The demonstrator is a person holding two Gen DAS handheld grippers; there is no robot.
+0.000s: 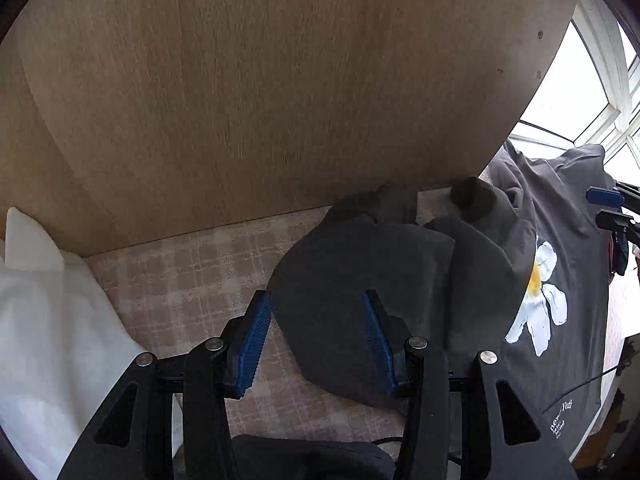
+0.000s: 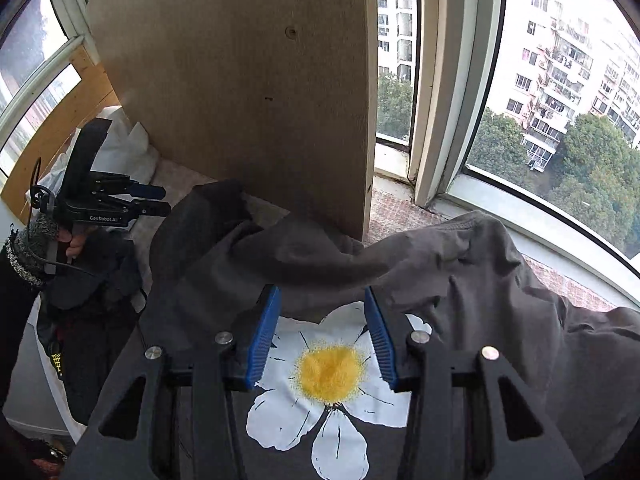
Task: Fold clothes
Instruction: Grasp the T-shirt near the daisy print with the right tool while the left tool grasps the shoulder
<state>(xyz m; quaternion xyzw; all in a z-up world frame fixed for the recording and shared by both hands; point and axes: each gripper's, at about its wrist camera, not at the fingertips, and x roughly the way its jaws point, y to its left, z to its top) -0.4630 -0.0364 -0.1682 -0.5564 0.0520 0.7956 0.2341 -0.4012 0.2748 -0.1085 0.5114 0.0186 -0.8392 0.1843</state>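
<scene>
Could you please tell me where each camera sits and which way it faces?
Left wrist: on the left tongs, looking down at the grey shirt on the checked cover before a wooden board; right tongs at the edge.
Right wrist: on the right tongs, over the daisy print, facing the window; left tongs and hand show.
Shared: shirt, board, white pillow.
</scene>
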